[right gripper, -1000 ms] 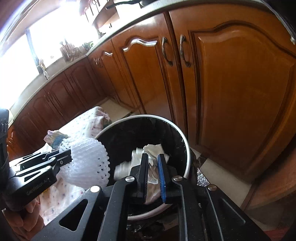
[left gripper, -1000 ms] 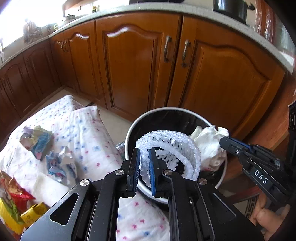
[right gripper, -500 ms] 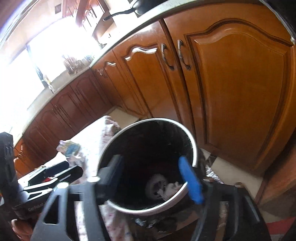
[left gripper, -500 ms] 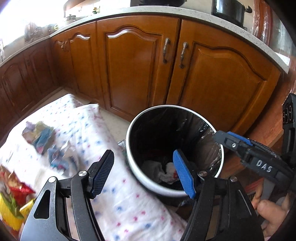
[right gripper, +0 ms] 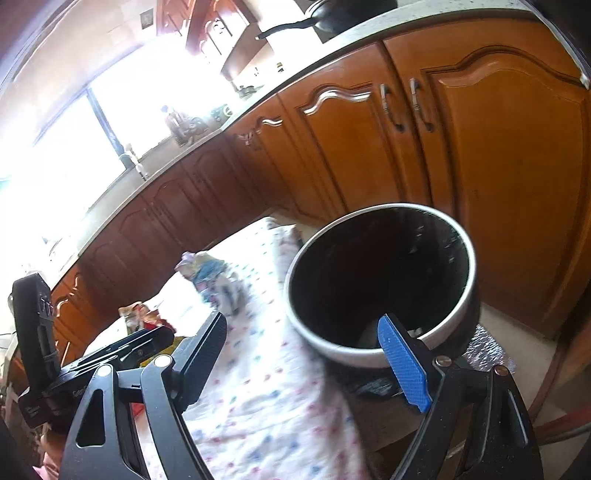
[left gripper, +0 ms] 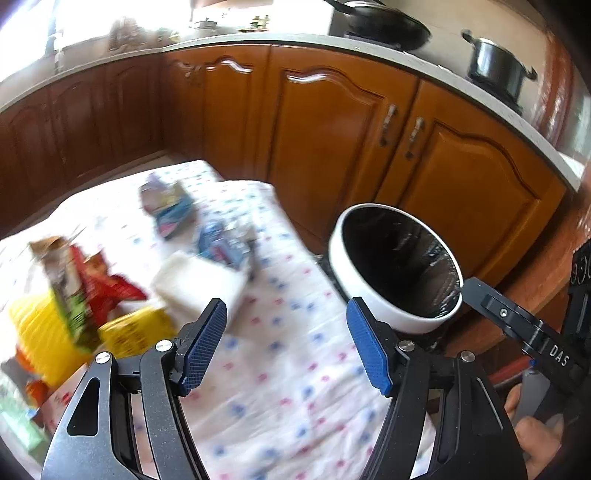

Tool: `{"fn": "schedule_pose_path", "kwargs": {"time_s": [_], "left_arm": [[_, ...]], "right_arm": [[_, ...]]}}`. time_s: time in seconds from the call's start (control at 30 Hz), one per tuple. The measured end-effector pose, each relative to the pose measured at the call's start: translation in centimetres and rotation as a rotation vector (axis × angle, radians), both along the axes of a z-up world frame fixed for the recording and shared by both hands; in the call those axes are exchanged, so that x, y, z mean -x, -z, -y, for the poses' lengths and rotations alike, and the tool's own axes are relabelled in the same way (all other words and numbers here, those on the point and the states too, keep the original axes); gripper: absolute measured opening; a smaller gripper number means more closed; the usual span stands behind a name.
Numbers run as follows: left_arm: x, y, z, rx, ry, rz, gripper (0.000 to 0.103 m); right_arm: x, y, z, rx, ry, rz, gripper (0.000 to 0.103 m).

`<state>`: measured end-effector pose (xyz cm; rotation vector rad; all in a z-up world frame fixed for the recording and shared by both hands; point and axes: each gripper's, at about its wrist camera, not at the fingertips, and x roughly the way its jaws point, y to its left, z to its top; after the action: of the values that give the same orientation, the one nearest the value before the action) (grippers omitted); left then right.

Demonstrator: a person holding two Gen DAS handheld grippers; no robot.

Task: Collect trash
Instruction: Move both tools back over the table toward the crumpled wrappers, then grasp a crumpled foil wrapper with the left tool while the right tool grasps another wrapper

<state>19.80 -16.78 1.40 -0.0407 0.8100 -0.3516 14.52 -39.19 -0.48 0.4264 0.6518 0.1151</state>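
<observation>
The white bin with a black liner stands at the right end of a dotted white cloth. On the cloth lie a white pad, blue wrappers, crumpled paper, a red-green snack bag and a yellow bag. My left gripper hangs open over the cloth, left of the bin, with nothing between its pads. My right gripper is beside the bin; its jaws are opening and hold nothing. One of its fingers shows in the left wrist view.
Brown wooden cabinet doors run behind the bin and cloth, under a counter with a pot and a pan. A silvery mat lies under the bin. A person's hand is at the lower right.
Both grippers opened and let go of the white foam net and the white crumpled paper over the bin. Both then swung left, away from the bin toward the cloth.
</observation>
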Motion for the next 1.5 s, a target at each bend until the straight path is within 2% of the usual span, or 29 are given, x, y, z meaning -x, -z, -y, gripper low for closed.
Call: {"fn": "schedule_pose_path", "kwargs": {"time_s": [0.3,0.47,0.9,1.07,1.3,1.43,1.5], "left_arm": [[0.9,0.3,-5.7,0.015,-0.079,-0.014,0.069],[0.4,-0.1,-8.1,0.02,-0.116,-0.008,0.069],[-1.5,-0.9,-11.3,0.022,-0.163,-0.004,0.07],[-3.9,-2.0,-11.5,-0.008,-0.181,0.002,0.071],[-9.3,-2.7,-10.7,-0.049,-0.177,-0.021,0.071],[-12.9,-1.7,-10.3,-0.049,-0.194,-0.054,0.071],[-14.8,-0.8,-10.1,-0.067,-0.206,-0.08,0.071]], "right_arm": [[-0.4,0.1,-3.9,0.001,-0.061,-0.012,0.086],[-1.3,0.1,-5.6,0.008,-0.087,-0.017,0.091],[-5.1,0.1,-9.2,0.04,-0.175,-0.047,0.091],[-7.9,0.3,-10.0,0.029,-0.215,-0.071,0.091],[-12.2,1.3,-10.9,0.013,-0.241,-0.106,0.09],[-14.4,2.4,-11.1,0.025,-0.241,-0.14,0.076],[-15.6,3.4,-11.0,0.01,-0.242,-0.168,0.074]]}}
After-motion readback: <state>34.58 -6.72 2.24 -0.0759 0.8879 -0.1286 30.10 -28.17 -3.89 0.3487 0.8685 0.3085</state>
